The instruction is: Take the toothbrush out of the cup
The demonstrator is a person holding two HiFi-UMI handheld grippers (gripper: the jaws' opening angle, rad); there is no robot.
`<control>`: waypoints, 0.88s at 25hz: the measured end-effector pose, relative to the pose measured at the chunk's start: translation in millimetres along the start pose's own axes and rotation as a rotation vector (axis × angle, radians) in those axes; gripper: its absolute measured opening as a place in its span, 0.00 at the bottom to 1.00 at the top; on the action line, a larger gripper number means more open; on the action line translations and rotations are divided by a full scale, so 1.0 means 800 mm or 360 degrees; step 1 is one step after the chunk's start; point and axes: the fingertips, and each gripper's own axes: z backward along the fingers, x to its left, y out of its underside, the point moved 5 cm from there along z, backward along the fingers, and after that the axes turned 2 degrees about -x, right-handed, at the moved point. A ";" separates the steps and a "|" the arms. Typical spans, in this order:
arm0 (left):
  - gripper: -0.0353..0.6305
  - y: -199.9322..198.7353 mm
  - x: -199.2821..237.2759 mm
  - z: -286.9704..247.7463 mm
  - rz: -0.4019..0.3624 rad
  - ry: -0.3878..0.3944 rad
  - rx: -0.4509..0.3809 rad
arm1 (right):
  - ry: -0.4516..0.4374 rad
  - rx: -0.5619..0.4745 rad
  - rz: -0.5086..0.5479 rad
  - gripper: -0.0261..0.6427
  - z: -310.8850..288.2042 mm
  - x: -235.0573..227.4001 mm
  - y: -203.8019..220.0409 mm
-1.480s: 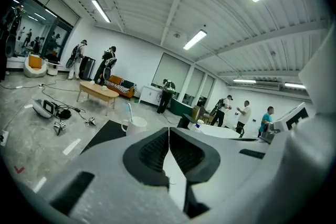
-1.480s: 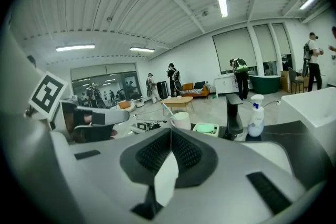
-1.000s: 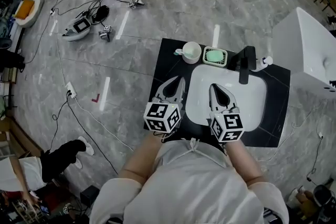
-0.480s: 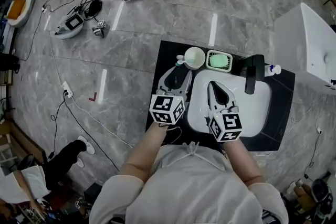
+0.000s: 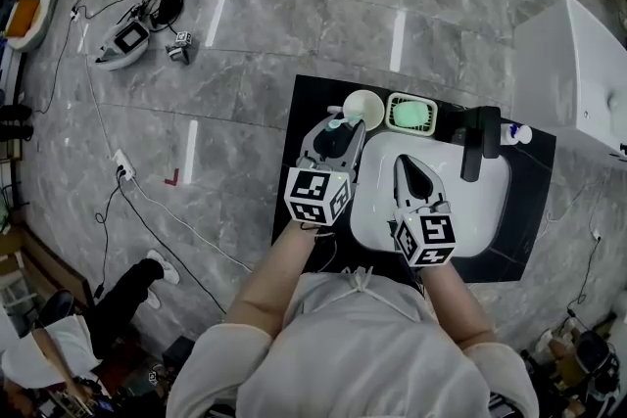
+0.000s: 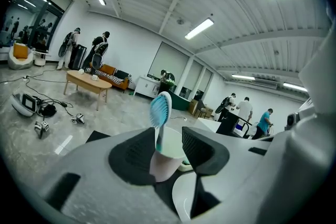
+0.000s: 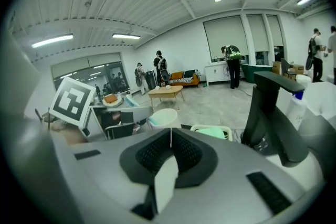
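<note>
The left gripper (image 5: pixel 338 129) is being held at the pale round cup (image 6: pixel 167 160), its jaws opening and spread to either side, with no pad seen pressing. The white toothbrush with the light-blue head (image 6: pixel 159 108) is standing head-up in that cup, beside the white sink basin (image 5: pixel 470 210). The right gripper (image 7: pixel 170 147) is being held over the basin, jaws pressed together, empty.

shirt (image 5: pixel 362 352): white, short sleeves | left tongs (image 5: pixel 341 130), right tongs (image 5: pixel 404 162): grey (checkered marker cubes (image 5: pixel 317 196))
</note>
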 end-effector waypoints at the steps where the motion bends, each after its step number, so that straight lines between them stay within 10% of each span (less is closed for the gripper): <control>1: 0.31 0.000 0.000 -0.002 -0.0006 -0.0002 -0.0001 | 0.0006 0.0007 -0.0001 0.08 -0.001 -0.002 0.001; 8: 0.13 -0.002 0.001 -0.003 -0.0051 -0.0071 -0.0004 | -0.0008 0.0009 0.0007 0.08 0.002 -0.004 0.004; 22: 0.11 -0.034 -0.035 0.009 -0.0167 -0.0085 -0.0102 | -0.0007 -0.0049 0.0007 0.08 0.036 -0.018 -0.009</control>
